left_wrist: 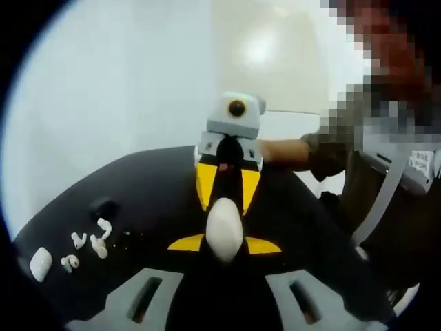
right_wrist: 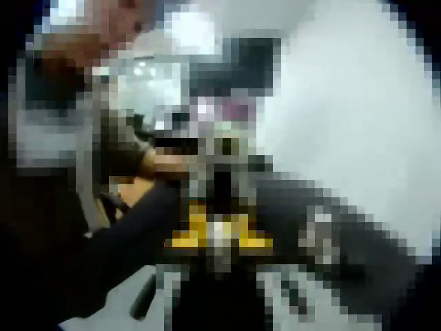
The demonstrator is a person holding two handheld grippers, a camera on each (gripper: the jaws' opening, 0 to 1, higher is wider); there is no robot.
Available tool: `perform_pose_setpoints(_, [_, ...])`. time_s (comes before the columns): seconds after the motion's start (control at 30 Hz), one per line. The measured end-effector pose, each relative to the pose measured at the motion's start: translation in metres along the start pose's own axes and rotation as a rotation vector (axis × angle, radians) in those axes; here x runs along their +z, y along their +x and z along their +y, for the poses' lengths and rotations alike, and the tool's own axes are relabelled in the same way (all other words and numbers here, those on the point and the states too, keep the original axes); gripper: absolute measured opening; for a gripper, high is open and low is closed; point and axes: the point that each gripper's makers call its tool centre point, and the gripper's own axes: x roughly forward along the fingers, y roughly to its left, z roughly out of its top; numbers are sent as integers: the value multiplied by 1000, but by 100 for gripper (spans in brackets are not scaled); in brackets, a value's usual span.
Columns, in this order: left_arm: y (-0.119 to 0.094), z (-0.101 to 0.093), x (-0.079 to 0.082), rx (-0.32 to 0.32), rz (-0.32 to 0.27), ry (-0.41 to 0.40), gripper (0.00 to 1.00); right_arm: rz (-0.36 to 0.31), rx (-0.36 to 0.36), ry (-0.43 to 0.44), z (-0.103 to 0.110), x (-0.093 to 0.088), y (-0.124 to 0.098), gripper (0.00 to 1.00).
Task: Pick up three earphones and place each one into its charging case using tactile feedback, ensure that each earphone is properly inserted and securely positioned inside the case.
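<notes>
In the left gripper view my left gripper (left_wrist: 224,244) is shut on a white oval charging case (left_wrist: 224,226), held between its yellow-tipped jaws above a black table (left_wrist: 158,186). My right gripper (left_wrist: 227,204) faces it from beyond, its yellow fingers (left_wrist: 205,185) narrowing towards the top of the case, which hides their tips. Several white earphones lie loose at the table's left: one (left_wrist: 104,226), another (left_wrist: 78,240), a third (left_wrist: 98,247). The right gripper view is heavily blurred, with yellow jaw tips (right_wrist: 186,241) either side of a pale thing (right_wrist: 219,231).
A second white case (left_wrist: 40,263) lies near the table's left edge. A small black object (left_wrist: 103,207) sits behind the earphones. A person's forearm (left_wrist: 289,150) and body (left_wrist: 400,179) are on the right, behind the right gripper. A pale wall rises beyond the table.
</notes>
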Motion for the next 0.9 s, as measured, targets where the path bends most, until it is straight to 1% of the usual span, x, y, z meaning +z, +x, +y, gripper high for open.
perform_pose_setpoints(0.03, [0,0,0,2,3,4,17,-63,-15,41,-4,10,-3,3])
perform_pose_setpoints(0.07, [0,-3,1,-23,-5,12,17,-78,-78,35,-17,16,-6,3])
perform_pose_setpoints(0.1, [1,-3,0,-18,-1,11,18,-37,-89,43,-21,10,-10,3])
perform_pose_setpoints(0.17, [1,-2,1,-12,-1,3,18,-35,-77,40,-15,9,-12,4])
perform_pose_setpoints(0.2, [1,-2,1,-13,-1,-2,18,-26,-67,39,-12,7,-11,5])
perform_pose_setpoints(0.23, [0,-2,-1,-15,7,-1,18,-40,-93,56,-13,10,-11,6])
perform_pose_setpoints(0.27, [0,-1,0,-11,0,-1,18,-37,-79,42,-9,12,-11,9])
perform_pose_setpoints(0.3, [1,-1,0,-10,-1,-4,18,-52,-40,38,-3,17,-11,15])
perform_pose_setpoints(0.33, [1,0,0,-5,2,-10,18,-48,-5,69,3,17,-11,21])
perform_pose_setpoints(0.37, [1,1,0,-4,1,-12,18,-53,5,99,5,17,-9,24])
perform_pose_setpoints(0.43, [1,1,0,-3,1,-11,18,-20,-6,81,5,12,-6,22])
perform_pose_setpoints(0.5, [2,1,1,-1,3,-7,18,30,6,18,10,4,-3,23])
perform_pose_setpoints(0.57, [2,0,1,-4,3,-1,18,28,1,16,11,3,1,23])
perform_pose_setpoints(0.63, [3,0,1,-4,2,2,18,48,-4,23,7,-3,3,22])
perform_pose_setpoints(0.73, [3,0,1,-4,-2,-1,18,67,-6,13,9,-8,5,22])
perform_pose_setpoints(0.8, [3,0,1,-4,-5,-5,18,75,-11,27,8,-8,4,22])
perform_pose_setpoints(0.87, [4,0,1,-4,-9,-11,19,78,-11,61,6,-9,4,21])
perform_pose_setpoints(0.9, [4,0,1,-2,-10,-15,19,78,-12,95,6,-10,4,21])
